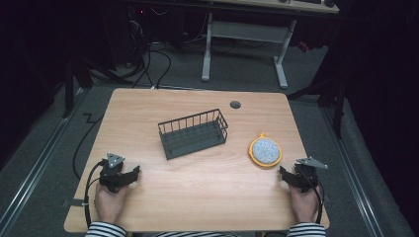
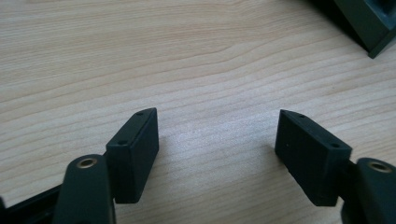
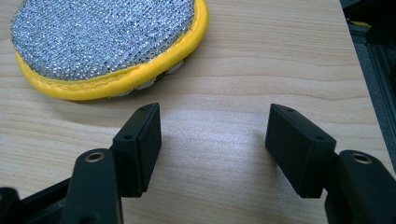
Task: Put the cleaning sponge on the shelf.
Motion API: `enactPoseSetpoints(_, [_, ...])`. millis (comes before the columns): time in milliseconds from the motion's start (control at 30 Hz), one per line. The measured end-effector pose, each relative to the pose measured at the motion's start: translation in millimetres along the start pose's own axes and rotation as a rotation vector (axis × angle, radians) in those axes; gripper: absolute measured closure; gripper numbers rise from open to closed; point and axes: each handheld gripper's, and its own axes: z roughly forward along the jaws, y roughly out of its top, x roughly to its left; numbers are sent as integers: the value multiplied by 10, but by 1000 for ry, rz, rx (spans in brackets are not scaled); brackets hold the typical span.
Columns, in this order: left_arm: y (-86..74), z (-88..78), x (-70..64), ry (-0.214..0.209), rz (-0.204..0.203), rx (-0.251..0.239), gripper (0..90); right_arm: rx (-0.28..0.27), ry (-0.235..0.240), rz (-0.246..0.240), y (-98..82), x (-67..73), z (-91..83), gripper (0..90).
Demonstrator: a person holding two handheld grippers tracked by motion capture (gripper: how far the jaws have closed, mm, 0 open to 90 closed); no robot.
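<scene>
Our right gripper (image 3: pixel 212 126) rests on the counter (image 1: pixel 197 173), jaws apart and empty, with the scrubber (image 3: pixel 107 42) just ahead of it near the wire basket (image 1: pixel 193 133). Our left gripper (image 2: pixel 217 140) sits open too. We should approach the scrubber low, straddling its yellow rim.

1. Right gripper (image 3: pixel 214 140): both black jaws stand wide apart, nothing between them, only bare wood.
2. Scouring pad (image 3: pixel 102 35): round, silver mesh face, yellow rim; lies flat at upper left, just beyond the left jaw, not touching it.
3. Table (image 3: pixel 280 56): light wood; its edge runs down the right side.
</scene>
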Motion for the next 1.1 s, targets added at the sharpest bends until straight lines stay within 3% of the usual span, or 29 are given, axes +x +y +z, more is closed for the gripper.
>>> enactPoseSetpoints(333, [5, 5, -6, 7, -12, -1, 311, 0, 3, 0, -1, 6, -1, 356])
enactPoseSetpoints(533, [7, -14, 43, -21, -22, -2, 362, 1, 3, 1, -2, 9, -2, 355])
enactPoseSetpoints(633, [24, -5, 41, -28, -8, 5, 367, 1, 3, 0, -2, 9, -2, 354])
enactPoseSetpoints(733, [71, 5, 31, -60, 9, 9, 367, 1, 3, 0, -3, 11, -3, 354])
enactPoseSetpoints(867, [145, -26, 11, -107, 49, -24, 462, 4, 2, 0, -2, 12, -4, 353])
enactPoseSetpoints(1100, [400, -98, 63, -178, 16, -47, 422, 4, 3, -1, -2, 13, -5, 350])
